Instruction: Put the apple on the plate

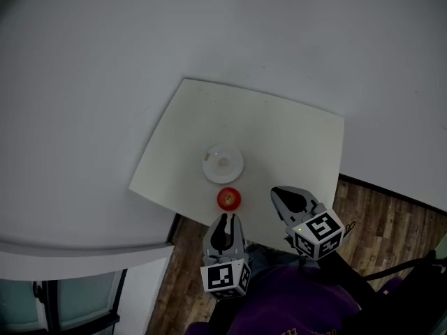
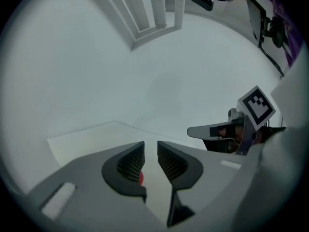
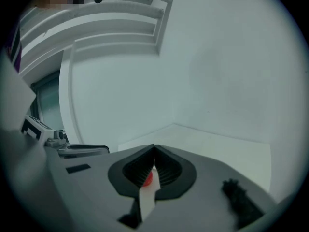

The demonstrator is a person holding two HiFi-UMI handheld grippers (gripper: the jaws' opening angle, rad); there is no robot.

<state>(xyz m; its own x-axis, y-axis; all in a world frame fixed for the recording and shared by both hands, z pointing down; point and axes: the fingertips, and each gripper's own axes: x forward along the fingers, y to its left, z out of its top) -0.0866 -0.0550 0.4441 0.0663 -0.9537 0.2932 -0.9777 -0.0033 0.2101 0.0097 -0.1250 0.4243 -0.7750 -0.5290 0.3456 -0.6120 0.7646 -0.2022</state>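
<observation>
Apple (image 1: 229, 199) is sitting on the white table (image 1: 279, 124) near its front edge, just beside the plate (image 1: 239, 165) and on the person's side of it. It is not on the plate. Plate is lying empty.

Left gripper (image 1: 225, 218) is hovering just short of the apple and pointing at it. Its jaws are standing slightly parted with a narrow gap and nothing between them. In the left gripper view only a red sliver of the apple (image 2: 141, 179) is peeking past the left pad. Right gripper (image 1: 279, 194) is hanging off to the apple's right with jaws pressed together and empty.

Step in hand looks like the approach to grasp with the left gripper. The gap is looking too narrow for the apple, so spread the jaws wider first. Then go in low and level, centre the apple between the pads, and close gently because a round fruit is likely to roll.

Nothing is blocking the short hop from apple to plate. Watch the table edge: a nudge toward the person could send the apple onto the wooden floor (image 1: 377, 215). Dim light is making exact clearance hard to judge.
</observation>
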